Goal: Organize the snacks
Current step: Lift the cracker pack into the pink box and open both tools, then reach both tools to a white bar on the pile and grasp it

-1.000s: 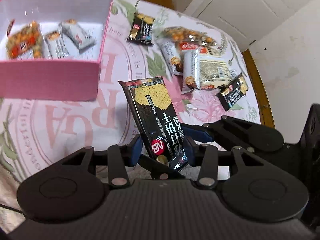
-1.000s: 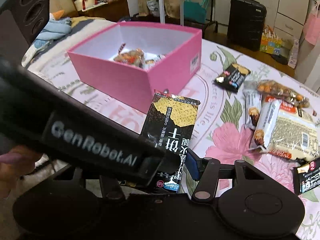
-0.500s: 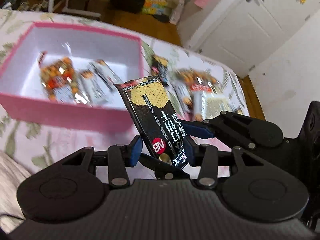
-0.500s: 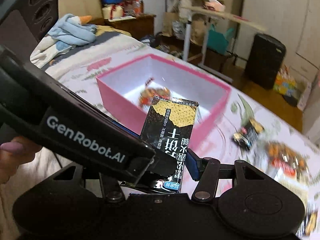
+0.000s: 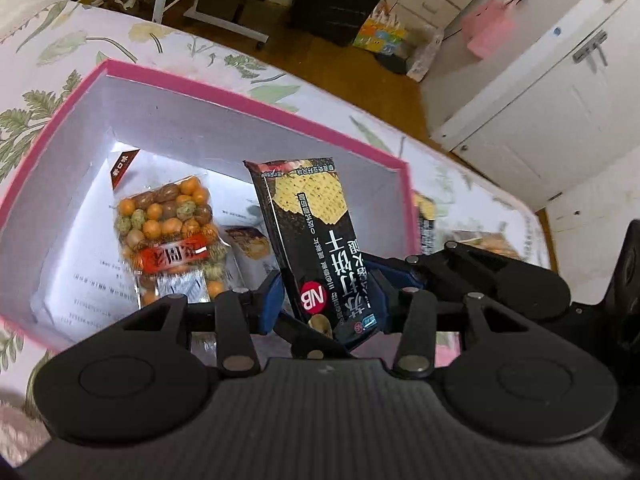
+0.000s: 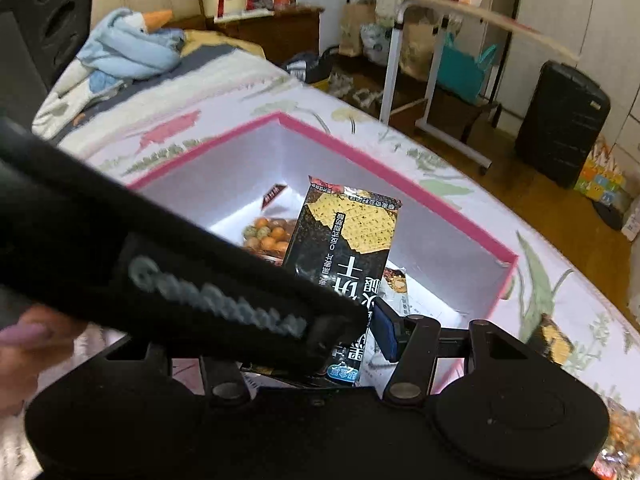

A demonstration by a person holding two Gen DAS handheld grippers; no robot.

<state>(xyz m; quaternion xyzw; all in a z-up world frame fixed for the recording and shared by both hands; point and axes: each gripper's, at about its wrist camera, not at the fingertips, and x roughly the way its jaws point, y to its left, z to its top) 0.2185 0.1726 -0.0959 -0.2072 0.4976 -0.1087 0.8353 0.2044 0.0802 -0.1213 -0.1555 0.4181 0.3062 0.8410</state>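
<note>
Left wrist view: black cracker packet (image 5: 320, 248) is sitting clamped in the left gripper (image 5: 324, 300) over the pink box (image 5: 256, 92), nut bag (image 5: 168, 236) lying below. The right gripper (image 6: 360, 328) is also pinching it, though the left gripper's body is blocking that view.

Bedroom, wood floor (image 6: 532, 184). White cupboards (image 5: 532, 92) w/ handles on far wall — black suitcase (image 6: 560, 120) stands beside them. Bed (image 6: 132, 80) w/ blue plush on it; white-framed rolling stand (image 6: 424, 80) nearby — cluttered dresser behind.
</note>
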